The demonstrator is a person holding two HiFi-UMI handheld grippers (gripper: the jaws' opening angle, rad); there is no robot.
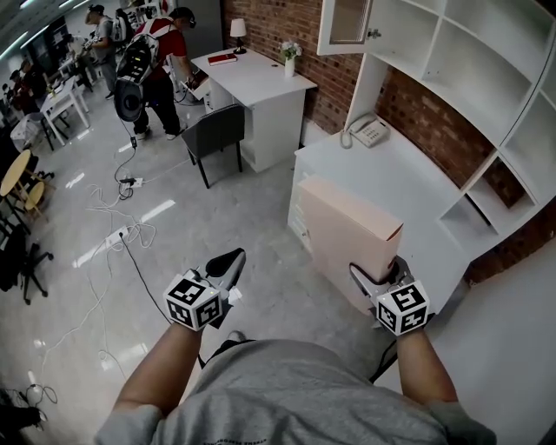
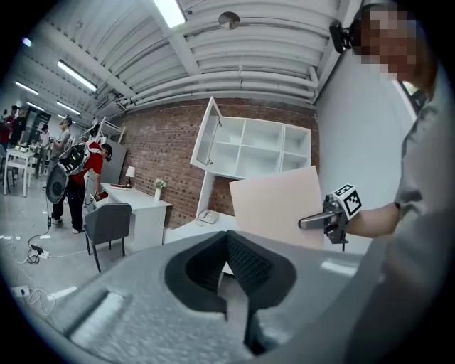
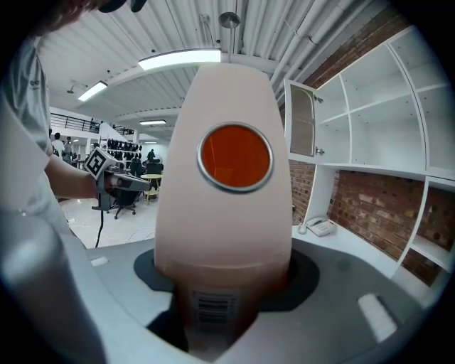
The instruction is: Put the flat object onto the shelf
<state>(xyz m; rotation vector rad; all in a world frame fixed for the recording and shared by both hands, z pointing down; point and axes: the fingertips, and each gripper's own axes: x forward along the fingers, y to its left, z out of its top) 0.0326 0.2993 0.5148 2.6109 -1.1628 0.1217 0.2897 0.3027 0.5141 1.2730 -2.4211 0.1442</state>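
Observation:
The flat object is a pale pink flat box [image 1: 347, 235], held upright on its edge over the front of the white desk [image 1: 391, 165]. My right gripper [image 1: 380, 268] is shut on the box's lower near corner. In the right gripper view the box's narrow edge [image 3: 227, 213] fills the middle, with an orange disc high on it and a barcode low down. The white shelf unit [image 1: 486, 96] rises behind the desk, its compartments bare. My left gripper [image 1: 228, 265] hangs over the floor to the left, shut and empty. In the left gripper view the box [image 2: 277, 206] and right gripper [image 2: 313, 222] show ahead.
A white telephone [image 1: 369, 130] sits at the back of the desk. An open cabinet door [image 1: 347, 26] hangs above it. A grey chair [image 1: 215, 135] and a second white desk [image 1: 256, 83] stand further back. Cables [image 1: 122, 235] trail over the floor, and people [image 1: 165, 61] stand far off.

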